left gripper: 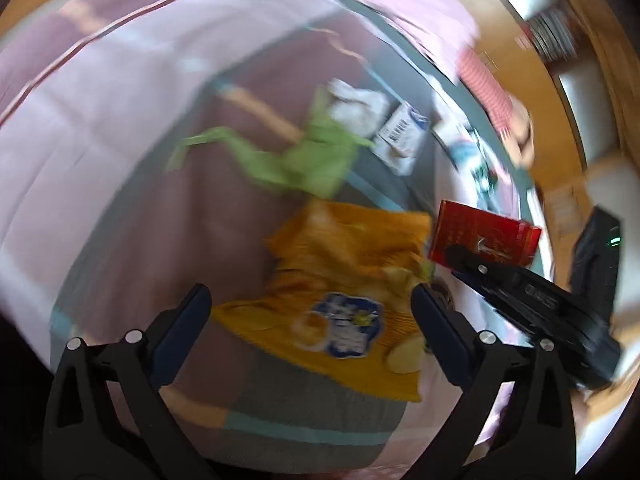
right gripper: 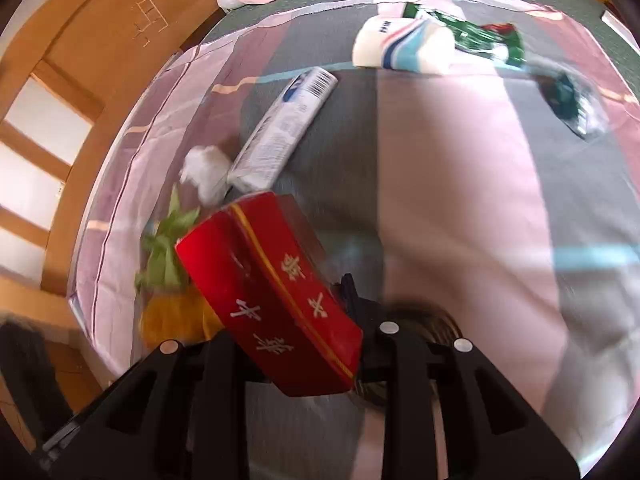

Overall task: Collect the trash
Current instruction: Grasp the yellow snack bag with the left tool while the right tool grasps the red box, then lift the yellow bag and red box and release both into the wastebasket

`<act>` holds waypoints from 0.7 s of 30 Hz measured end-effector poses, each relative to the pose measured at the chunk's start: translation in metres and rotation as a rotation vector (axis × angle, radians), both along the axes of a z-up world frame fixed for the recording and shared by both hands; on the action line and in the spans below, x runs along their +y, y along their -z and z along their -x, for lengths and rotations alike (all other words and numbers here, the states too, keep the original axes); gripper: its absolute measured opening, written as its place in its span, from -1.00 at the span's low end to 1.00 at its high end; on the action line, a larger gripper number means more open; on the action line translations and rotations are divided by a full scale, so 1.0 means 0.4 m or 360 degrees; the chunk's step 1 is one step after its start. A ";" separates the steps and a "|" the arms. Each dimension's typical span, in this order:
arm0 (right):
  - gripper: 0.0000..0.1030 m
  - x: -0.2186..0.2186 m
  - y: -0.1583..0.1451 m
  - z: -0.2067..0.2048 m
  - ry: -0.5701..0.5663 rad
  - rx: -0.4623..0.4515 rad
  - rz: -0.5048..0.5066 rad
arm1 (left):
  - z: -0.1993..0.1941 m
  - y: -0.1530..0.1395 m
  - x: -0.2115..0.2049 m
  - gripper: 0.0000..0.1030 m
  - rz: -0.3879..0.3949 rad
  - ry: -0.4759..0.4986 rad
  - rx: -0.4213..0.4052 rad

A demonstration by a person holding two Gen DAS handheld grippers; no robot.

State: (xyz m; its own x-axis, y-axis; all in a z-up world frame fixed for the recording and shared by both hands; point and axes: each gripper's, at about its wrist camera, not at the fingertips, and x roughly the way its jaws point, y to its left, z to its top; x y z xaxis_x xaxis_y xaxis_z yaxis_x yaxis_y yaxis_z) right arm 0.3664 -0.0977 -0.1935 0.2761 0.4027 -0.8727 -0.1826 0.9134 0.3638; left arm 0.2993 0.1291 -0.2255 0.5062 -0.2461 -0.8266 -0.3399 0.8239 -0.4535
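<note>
Right gripper (right gripper: 280, 336) is gripping a red cardboard box with white characters (right gripper: 268, 300) in closed jaws, lifted above the striped pink-grey bed sheet (right gripper: 460, 200). Left gripper (left gripper: 312, 320) is hovering, jaws open and empty, over a crumpled orange snack bag (left gripper: 344, 300). Early stage, judging by the litter: green wrapper (left gripper: 304, 160), white tissue wad (right gripper: 204, 172) and white barcode box (right gripper: 284, 124) are lying uncollected. Only the right view is showing the white-blue packet (right gripper: 400, 44) and dark green foil bag (right gripper: 480, 36); no bin visible.

Left gripper (left gripper: 310, 320) agape, right gripper (right gripper: 294, 344) clamped.

Snack bag (left gripper: 344, 312) lain on the bed (right gripper: 460, 200) — crumpled wrapper (left gripper: 304, 156) behind it, tissue (right gripper: 206, 172) beside the tube box (right gripper: 284, 128), carton (right gripper: 280, 300) held above.
</note>
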 end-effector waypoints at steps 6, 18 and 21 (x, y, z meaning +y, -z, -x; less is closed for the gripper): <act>-0.47 -0.084 -0.114 0.140 0.0069 -0.0215 -0.0054 | -0.050 0.043 -0.070 0.44 -0.0144 0.0203 0.0092; -0.47 -0.207 -0.219 0.445 0.0240 -0.0555 -0.0032 | 0.028 -0.032 -0.113 -0.38 -0.0383 0.0337 -0.0188; -0.47 -0.235 -0.244 0.513 0.0266 -0.0636 -0.0029 | 0.116 -0.126 -0.116 -0.39 -0.0552 0.0324 -0.0401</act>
State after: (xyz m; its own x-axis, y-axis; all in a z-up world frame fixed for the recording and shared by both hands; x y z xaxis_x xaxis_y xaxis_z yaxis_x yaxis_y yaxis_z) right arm 0.1612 -0.1917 -0.0959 0.6536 0.3380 -0.6772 -0.1625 0.9366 0.3106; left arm 0.2530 0.0829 -0.1751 0.6714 -0.0922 -0.7353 -0.0703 0.9798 -0.1871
